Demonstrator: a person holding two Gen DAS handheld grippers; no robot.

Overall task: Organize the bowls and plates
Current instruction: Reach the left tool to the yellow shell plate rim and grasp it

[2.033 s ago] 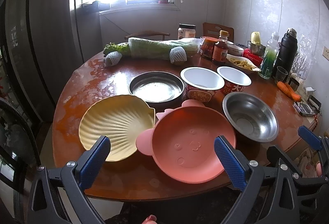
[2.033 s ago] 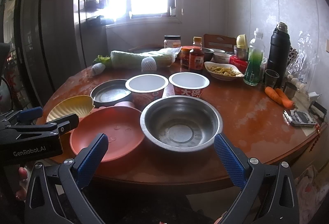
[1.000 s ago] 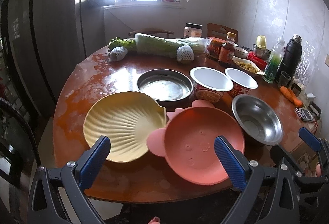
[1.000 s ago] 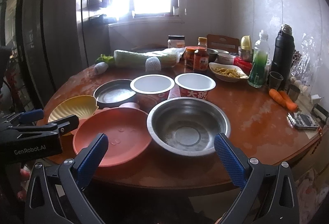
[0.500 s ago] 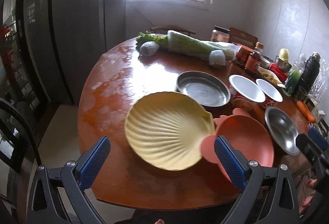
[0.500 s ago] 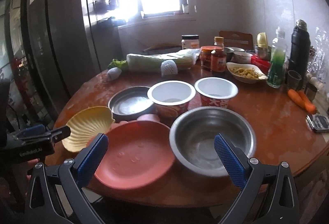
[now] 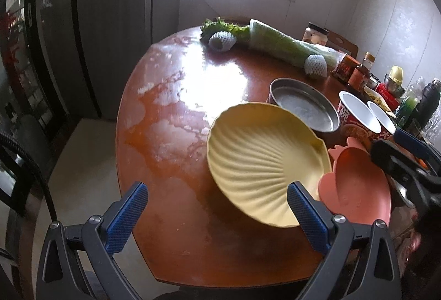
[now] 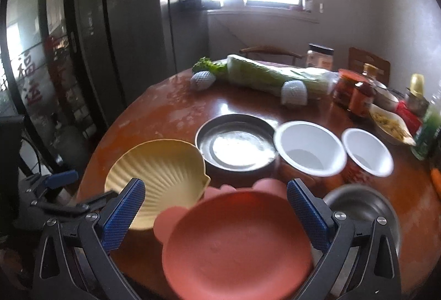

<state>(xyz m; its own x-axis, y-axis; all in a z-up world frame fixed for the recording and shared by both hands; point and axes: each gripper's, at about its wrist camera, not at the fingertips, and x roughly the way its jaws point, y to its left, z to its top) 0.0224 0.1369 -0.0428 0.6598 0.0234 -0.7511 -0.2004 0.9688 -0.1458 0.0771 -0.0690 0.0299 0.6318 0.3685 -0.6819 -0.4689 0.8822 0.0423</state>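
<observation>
Left wrist view: the left tool (image 7: pixel 213 207) is seen released, jaws spread wide, nothing held. The yellow shell plate (image 7: pixel 264 162) is set on the round table (image 7: pixel 176 140), its near rim between the 2 blue pads, the right pad (image 7: pixel 304 213) overlapping that rim; contact cannot be determined. The pink plate (image 7: pixel 358 187) lies just right of the shell plate, touching its edge. The shallow steel pan (image 7: pixel 303 108) stands just behind the shell plate. The right tool (image 7: pixel 405 159) is visible beyond the pink plate.

Right wrist view: the right tool (image 8: pixel 215 207) is released, jaws wide apart, empty. The pink plate (image 8: pixel 237 242) is framed between its pads, right of the shell plate (image 8: pixel 157 176). 2 white cup bowls (image 8: pixel 310 148) and a steel bowl (image 8: pixel 363 209) lie further right of the shell plate. The left tool (image 8: pixel 59 192) is seen at the shell plate's left edge.
</observation>
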